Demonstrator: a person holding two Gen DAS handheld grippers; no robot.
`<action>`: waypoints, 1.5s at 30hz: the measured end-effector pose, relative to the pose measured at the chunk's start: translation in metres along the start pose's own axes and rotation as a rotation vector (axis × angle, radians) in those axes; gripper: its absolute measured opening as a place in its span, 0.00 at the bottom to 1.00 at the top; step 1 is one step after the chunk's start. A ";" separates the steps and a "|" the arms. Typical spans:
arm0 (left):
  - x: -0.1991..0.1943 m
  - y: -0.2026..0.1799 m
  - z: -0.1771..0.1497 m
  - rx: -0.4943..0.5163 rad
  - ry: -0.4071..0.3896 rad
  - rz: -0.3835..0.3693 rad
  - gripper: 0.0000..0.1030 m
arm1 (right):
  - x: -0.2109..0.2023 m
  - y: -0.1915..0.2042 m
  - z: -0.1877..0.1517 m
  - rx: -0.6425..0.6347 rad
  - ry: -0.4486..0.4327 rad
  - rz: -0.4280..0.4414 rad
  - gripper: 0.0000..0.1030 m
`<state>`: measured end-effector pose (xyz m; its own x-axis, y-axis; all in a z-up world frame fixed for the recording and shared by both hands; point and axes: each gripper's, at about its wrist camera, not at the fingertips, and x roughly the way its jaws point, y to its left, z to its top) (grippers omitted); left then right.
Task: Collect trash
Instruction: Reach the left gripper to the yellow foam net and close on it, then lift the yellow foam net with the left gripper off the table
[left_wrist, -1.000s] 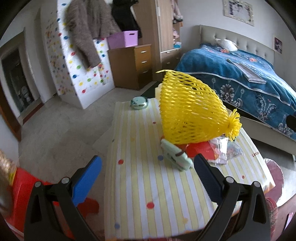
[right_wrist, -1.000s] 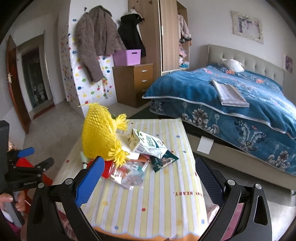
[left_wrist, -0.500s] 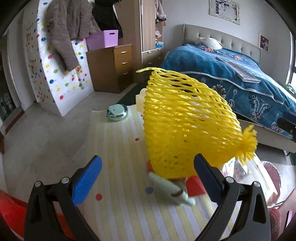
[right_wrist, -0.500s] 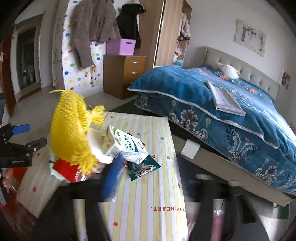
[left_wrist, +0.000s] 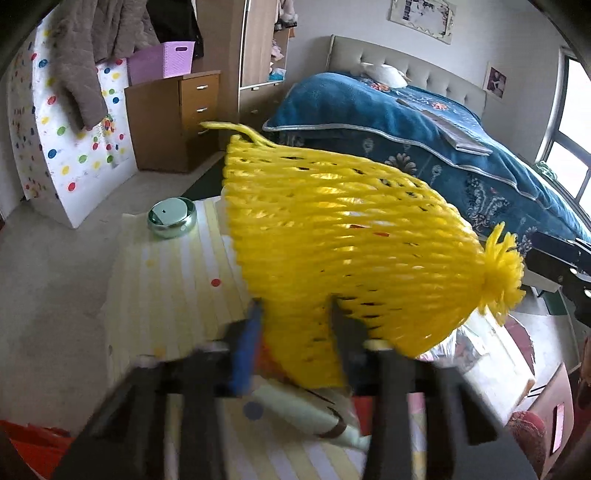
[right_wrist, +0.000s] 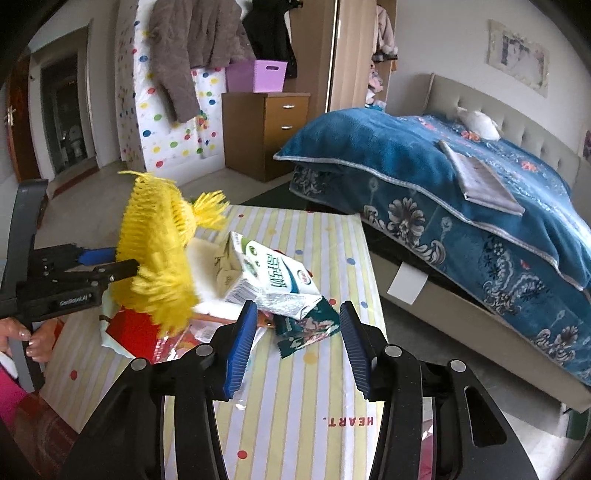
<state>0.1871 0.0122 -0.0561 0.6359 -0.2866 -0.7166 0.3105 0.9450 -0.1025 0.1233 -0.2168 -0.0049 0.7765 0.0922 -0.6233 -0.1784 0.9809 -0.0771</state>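
Note:
A big yellow foam net (left_wrist: 343, 243) stands on the striped table (left_wrist: 173, 295), also in the right wrist view (right_wrist: 155, 251). My left gripper (left_wrist: 295, 317) is motion-blurred, its jaws partly closed around the net's lower edge; whether it grips is unclear. In the right wrist view it (right_wrist: 110, 264) touches the net's side. My right gripper (right_wrist: 297, 325) is half-open over a crushed milk carton (right_wrist: 273, 277) and a green wrapper (right_wrist: 306, 328), holding nothing. A red packet (right_wrist: 133, 332) and clear wrappers lie under the net.
A round metal tin (left_wrist: 171, 218) sits at the table's far corner. A bed with a blue blanket (right_wrist: 461, 206) runs along the right. A wooden drawer chest (right_wrist: 266, 133) and a dotted panel stand behind. A red object (left_wrist: 33, 446) is low left.
My left gripper moved forward to the yellow net and its jaws narrowed from wide open. My right gripper's jaws also narrowed and moved closer to the carton and green wrapper.

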 end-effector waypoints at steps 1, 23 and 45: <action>-0.004 -0.001 0.000 -0.002 -0.011 -0.006 0.10 | -0.003 0.000 0.000 0.003 -0.001 0.002 0.46; -0.164 -0.048 -0.030 0.053 -0.324 0.249 0.06 | -0.060 0.048 -0.037 -0.026 0.008 0.163 0.58; -0.078 0.005 -0.125 -0.120 0.017 0.102 0.52 | -0.029 0.091 -0.058 -0.095 0.101 0.186 0.58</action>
<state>0.0507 0.0594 -0.0868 0.6474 -0.1863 -0.7391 0.1573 0.9814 -0.1096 0.0490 -0.1406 -0.0389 0.6615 0.2473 -0.7080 -0.3726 0.9277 -0.0241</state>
